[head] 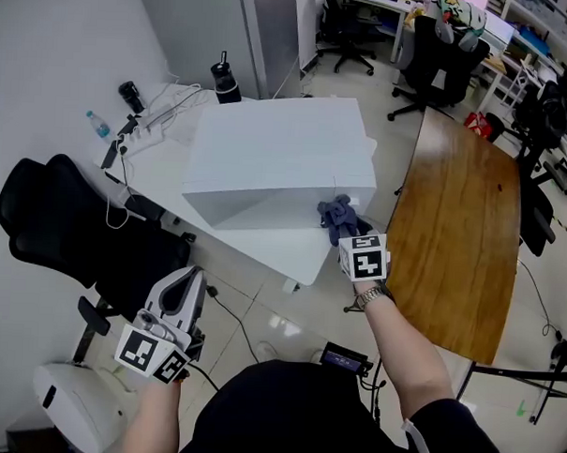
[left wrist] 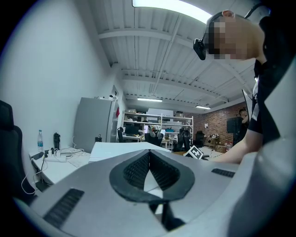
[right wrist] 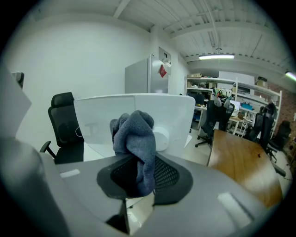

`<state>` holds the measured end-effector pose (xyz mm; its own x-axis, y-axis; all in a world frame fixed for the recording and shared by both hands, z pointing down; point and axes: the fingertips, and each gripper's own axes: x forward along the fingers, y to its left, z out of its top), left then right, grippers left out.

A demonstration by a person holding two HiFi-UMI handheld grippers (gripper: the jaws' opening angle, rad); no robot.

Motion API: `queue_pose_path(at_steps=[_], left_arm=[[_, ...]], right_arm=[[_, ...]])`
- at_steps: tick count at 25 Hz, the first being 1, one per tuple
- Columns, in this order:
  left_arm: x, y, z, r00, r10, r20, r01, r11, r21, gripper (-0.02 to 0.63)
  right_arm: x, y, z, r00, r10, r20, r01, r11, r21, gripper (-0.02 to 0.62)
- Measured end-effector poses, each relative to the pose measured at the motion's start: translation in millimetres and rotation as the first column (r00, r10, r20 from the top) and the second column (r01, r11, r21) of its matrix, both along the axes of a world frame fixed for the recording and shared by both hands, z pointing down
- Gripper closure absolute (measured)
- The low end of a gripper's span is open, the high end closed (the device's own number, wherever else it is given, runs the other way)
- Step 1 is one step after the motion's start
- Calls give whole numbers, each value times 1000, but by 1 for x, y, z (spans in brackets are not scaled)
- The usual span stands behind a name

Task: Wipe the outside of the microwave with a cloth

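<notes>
Grey-blue cloth (right wrist: 134, 143) bunched between right gripper (right wrist: 138, 175) jaws, jaws clamped on it. I see cloth just in front of white microwave (head: 277, 160) front face, near its lower right corner; contact I cannot confirm. Microwave sits on white tabletop (head: 159, 173). Left gripper (left wrist: 149, 175) jaws closed together, nothing between; held low, well apart from microwave, near black chair (head: 68, 230)

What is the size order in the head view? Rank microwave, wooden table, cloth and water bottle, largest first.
1. Microwave and wooden table: about equal in the picture, so not ranked apart.
2. Cloth.
3. Water bottle, smallest, though it also lies farther off.
</notes>
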<state>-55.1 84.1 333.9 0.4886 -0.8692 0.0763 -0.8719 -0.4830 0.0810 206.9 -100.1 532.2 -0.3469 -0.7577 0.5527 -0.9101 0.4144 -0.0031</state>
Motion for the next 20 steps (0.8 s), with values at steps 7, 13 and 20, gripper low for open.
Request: queue_pose_path(at_steps=[7, 13, 20], left_arm=[[23, 6, 0, 1000, 2, 2, -2, 1000, -2, 601], [43, 14, 0, 1000, 7, -1, -7, 1000, 3, 601], [65, 22, 2, 1000, 21, -11, -21, 1000, 4, 601]], right_arm=[[28, 3, -3, 1000, 7, -8, -7, 1000, 0, 512], [49, 10, -8, 1000, 11, -15, -11, 1000, 11, 511], [68, 24, -18, 1000, 3, -20, -2, 1000, 30, 512]])
